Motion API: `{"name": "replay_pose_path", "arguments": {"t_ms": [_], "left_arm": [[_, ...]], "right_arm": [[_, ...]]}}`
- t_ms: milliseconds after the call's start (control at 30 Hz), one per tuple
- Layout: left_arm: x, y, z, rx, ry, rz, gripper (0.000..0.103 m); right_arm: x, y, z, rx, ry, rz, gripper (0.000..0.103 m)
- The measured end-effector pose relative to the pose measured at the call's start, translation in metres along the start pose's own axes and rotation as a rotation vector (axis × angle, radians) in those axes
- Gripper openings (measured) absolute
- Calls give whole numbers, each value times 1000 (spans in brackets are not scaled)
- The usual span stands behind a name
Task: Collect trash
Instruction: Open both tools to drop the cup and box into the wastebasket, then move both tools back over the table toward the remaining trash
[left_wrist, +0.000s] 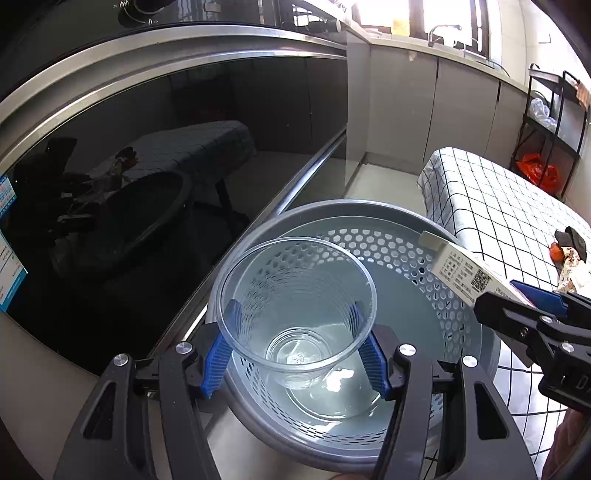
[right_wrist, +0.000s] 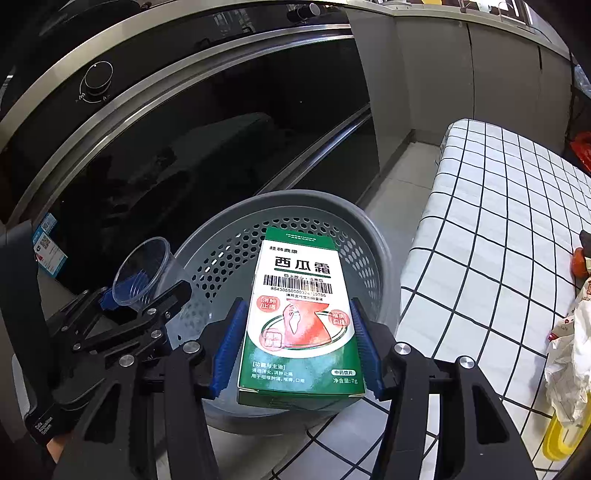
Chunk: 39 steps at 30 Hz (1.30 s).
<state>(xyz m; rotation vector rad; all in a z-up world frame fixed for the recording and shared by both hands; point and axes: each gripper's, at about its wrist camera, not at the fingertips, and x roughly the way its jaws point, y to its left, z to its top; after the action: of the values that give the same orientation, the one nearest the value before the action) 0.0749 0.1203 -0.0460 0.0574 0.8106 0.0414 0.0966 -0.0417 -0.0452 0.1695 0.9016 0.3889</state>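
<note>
My left gripper (left_wrist: 297, 343) is shut on a clear plastic cup (left_wrist: 295, 295) and holds it over the grey perforated trash basket (left_wrist: 399, 251). My right gripper (right_wrist: 299, 347) is shut on a green and white medicine box (right_wrist: 301, 317), also over the basket (right_wrist: 229, 251). The right gripper (left_wrist: 517, 306) with the box (left_wrist: 465, 269) shows at the right of the left wrist view. The left gripper (right_wrist: 140, 295) with the cup (right_wrist: 142, 271) shows at the left of the right wrist view. The basket looks empty inside.
A black glass oven front (left_wrist: 166, 166) stands right behind the basket. A table with a checked cloth (right_wrist: 487, 229) is on the right, with wrappers (right_wrist: 569, 362) and a small orange item (left_wrist: 557, 251) on it. A black rack (left_wrist: 546, 122) stands by grey cabinets.
</note>
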Motion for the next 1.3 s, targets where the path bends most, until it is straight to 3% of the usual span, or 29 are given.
{"name": "replay_pose_path", "arguments": {"t_ms": [67, 133, 200, 400, 1000, 1300], "left_arm": [[-2, 2, -2, -3, 0, -1, 65], [-4, 3, -3, -14, -2, 3, 70], [-6, 5, -4, -28, -4, -2, 76], [-14, 8, -4, -43, -12, 1, 81], [-36, 0, -9, -39, -22, -19, 81], [-67, -29, -18, -18, -51, -79, 84]], "right_arm": [[-2, 1, 0, 0, -8, -2, 56], [-5, 0, -1, 10, -24, 1, 69], [-11, -4, -2, 19, -44, 5, 70], [-16, -6, -5, 29, -53, 4, 70], [-47, -17, -20, 74, -109, 9, 70], [-100, -38, -51, 138, -191, -71, 70]]}}
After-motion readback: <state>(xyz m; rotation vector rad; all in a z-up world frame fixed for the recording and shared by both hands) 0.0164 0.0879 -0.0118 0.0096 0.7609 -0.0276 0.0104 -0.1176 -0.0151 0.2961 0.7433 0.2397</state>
